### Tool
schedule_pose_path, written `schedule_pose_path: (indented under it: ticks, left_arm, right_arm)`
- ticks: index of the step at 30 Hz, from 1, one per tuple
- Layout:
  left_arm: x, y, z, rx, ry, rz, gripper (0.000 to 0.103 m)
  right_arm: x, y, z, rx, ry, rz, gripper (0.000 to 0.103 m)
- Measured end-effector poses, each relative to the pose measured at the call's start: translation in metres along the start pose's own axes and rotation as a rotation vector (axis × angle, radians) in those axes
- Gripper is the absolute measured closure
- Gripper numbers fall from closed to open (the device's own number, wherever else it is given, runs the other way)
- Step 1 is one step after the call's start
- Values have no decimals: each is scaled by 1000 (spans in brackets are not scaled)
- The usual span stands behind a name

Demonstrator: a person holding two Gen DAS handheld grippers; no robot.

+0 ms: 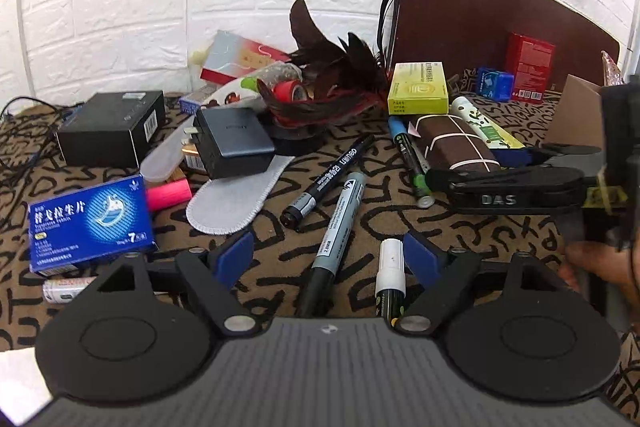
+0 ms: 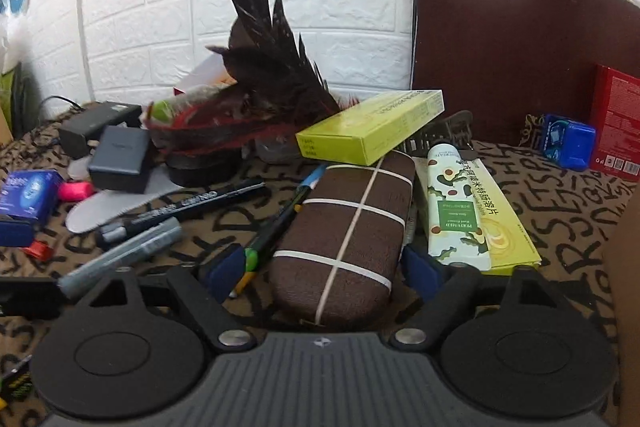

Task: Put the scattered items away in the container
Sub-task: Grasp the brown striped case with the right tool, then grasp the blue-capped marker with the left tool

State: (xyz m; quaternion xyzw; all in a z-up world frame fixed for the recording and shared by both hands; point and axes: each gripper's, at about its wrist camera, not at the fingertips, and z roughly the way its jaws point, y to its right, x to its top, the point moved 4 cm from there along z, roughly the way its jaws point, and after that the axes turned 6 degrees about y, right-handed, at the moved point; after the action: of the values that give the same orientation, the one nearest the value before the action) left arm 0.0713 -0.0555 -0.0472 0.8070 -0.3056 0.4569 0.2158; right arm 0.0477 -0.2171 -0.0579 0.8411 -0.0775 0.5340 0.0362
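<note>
Many items lie scattered on a patterned cloth. My left gripper (image 1: 332, 259) is open low over the cloth, with a grey marker (image 1: 338, 227) and a white-capped marker (image 1: 390, 275) between its fingers. My right gripper (image 2: 325, 267) is open around the near end of a brown glasses case (image 2: 344, 227) bound with white bands; its pads stand just beside the case's sides. In the left wrist view the right gripper (image 1: 500, 163) reaches in from the right at that case (image 1: 452, 143). A cardboard box corner (image 1: 576, 111) shows at the far right.
A yellow box (image 2: 372, 131) rests on the case's far end. A cream tube (image 2: 452, 203) lies to its right. A black marker (image 1: 328, 175), charger (image 1: 232, 143), blue medicine box (image 1: 90, 227), black box (image 1: 112, 127), insole (image 1: 236, 191) and feather duster (image 1: 328, 83) lie around. A brown board (image 1: 492, 23) leans on the wall.
</note>
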Motion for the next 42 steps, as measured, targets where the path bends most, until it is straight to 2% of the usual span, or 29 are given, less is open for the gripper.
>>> schedule_pose_path:
  ticks: [2, 4, 5, 7, 8, 10, 12, 22, 27, 29, 34, 37, 38, 40, 41, 42]
  left_arm:
    - [-1, 0, 2, -4, -6, -2, 19]
    - [-2, 0, 4, -7, -12, 2, 19]
    - [-2, 0, 5, -7, -15, 2, 19]
    - [-2, 0, 7, -8, -21, -7, 19]
    - [-2, 0, 8, -8, -21, -9, 19]
    - [0, 0, 8, -9, -18, -4, 19]
    - [2, 1, 10, -3, -16, 14, 19]
    - [22, 28, 26, -33, -2, 68, 19]
    - [32, 50, 44, -38, -4, 101, 16]
    - [36, 58, 58, -21, -18, 103, 16]
    - [41, 71, 105, 75, -93, 107, 16]
    - [39, 76, 127, 154, -111, 160, 13]
    - [40, 78, 132, 168, -108, 180, 12]
    - [42, 78, 139, 168, -111, 178, 11]
    - [42, 76, 143, 163, -116, 169, 10]
    - [42, 73, 146, 156, -118, 150, 10]
  right_arm:
    - [2, 3, 3, -27, 4, 7, 25]
    - [4, 7, 10, -50, -10, 11, 18]
    - [4, 8, 13, -50, -20, 7, 18]
    - [4, 9, 19, -30, -35, -22, 23]
    - [4, 9, 20, -10, -43, -31, 30]
    - [2, 9, 15, 20, -52, -45, 34]
    - [-2, 8, 5, 40, -56, -60, 38]
    - [-30, 1, -71, 87, -47, -112, 41]
    - [-50, 8, -102, 96, -88, -104, 43]
    - [-57, 14, -113, 98, -96, -84, 43]
    - [-65, 24, -128, 99, -104, -50, 43]
    - [-67, 25, -129, 102, -100, -37, 43]
    - [-68, 25, -129, 101, -99, -36, 41]
    - [-69, 24, -130, 101, -100, -45, 25]
    - [-69, 24, -130, 99, -98, -57, 7]
    - [-69, 23, -129, 99, -101, -70, 5]
